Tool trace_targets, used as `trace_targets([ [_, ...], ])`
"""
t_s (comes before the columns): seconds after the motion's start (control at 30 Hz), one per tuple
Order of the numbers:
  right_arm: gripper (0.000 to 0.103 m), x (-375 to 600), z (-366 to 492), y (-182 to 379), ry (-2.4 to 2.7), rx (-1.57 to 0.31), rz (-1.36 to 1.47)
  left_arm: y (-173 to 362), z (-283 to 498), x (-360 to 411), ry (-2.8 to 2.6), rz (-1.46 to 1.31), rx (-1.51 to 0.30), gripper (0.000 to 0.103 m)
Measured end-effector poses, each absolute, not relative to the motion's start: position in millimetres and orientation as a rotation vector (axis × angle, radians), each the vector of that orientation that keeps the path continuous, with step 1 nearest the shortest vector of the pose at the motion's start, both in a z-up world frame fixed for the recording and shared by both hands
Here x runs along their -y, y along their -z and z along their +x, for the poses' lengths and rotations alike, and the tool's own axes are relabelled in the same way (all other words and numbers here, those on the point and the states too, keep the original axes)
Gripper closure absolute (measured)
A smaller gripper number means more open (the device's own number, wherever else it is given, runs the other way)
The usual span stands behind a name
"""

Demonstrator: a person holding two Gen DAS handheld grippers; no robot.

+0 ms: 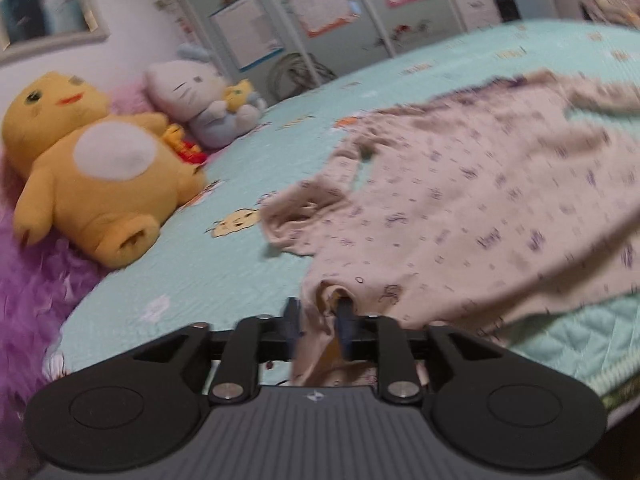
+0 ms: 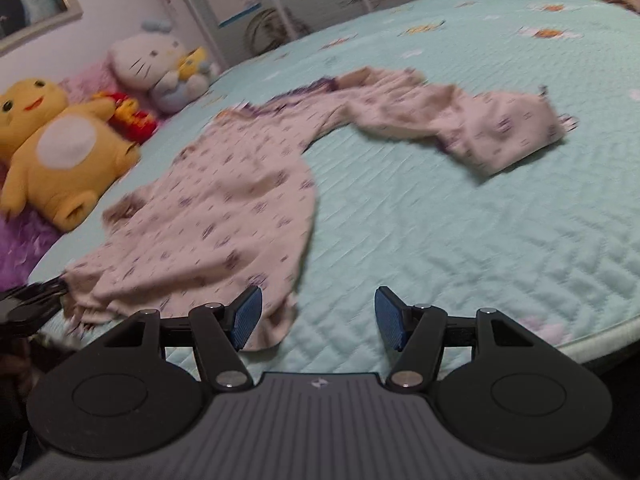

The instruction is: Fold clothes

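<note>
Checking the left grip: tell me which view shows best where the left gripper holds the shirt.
Left wrist view: the left gripper is closed on bunched fabric at the shirt edge, close up. Right wrist view shows that gripper only as a dark blur at the shirt's near-left corner.

Bed (image 2: 460, 240), mint quilted cover: patterned garment (image 2: 208, 208) spread near its front edge; plush toys (image 2: 60, 152) along the left edge.
</note>
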State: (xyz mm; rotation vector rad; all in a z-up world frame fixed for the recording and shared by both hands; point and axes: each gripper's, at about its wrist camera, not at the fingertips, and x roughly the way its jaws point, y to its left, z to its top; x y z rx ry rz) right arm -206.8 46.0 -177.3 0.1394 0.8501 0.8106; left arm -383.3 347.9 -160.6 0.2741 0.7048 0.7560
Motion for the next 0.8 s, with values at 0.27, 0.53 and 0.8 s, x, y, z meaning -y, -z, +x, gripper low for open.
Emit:
trace_targets([
  [0.27,0.040,-51.7,-213.4,180.2,-0.839,-0.866,0.098,177.1,-370.2,-347.0,-0.737,0.382,-0.769,0.048],
  [0.53,0.040,-81.7,-246.3,178.6,-0.893,-0.733,-0.221,125.6,-395.4,-367.3,-0.887,0.245,-0.557,0.097],
  [0.8,0.040,-106.1,-257.9,186.4,-0.912,-0.606,-0.388,114.2,-397.8,-399.8,-0.955,0.168,-0.571,0.096],
])
